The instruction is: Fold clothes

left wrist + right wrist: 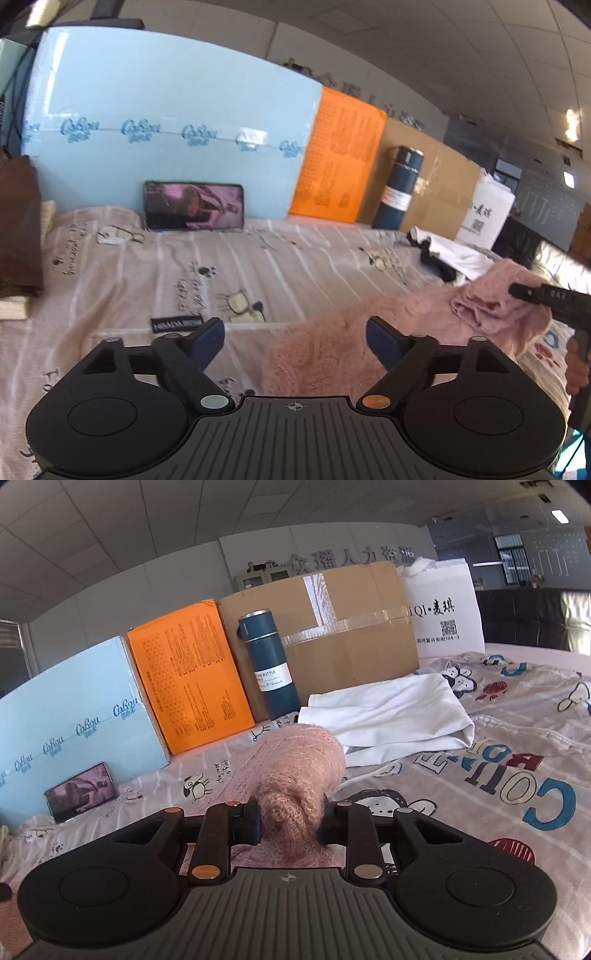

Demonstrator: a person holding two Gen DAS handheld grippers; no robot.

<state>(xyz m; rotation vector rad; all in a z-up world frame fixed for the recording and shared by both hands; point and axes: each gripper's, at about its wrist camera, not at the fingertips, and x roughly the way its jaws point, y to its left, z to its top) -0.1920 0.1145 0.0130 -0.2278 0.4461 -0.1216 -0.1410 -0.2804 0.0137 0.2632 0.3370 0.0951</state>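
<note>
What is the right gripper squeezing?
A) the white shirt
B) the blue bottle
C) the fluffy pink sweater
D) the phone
C: the right gripper has its fingers closed on a bunched-up part of the fluffy pink sweater, while the white shirt, blue bottle and phone sit untouched farther back.

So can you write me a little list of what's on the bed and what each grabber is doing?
surface: bed sheet with cartoon prints
being folded: fluffy pink sweater
right gripper: fingers shut on a bunch of the pink sweater
left gripper: fingers open, holding nothing, over the sweater's edge
also on bed: white garment, phone propped against blue box, blue bottle standing upright
</note>
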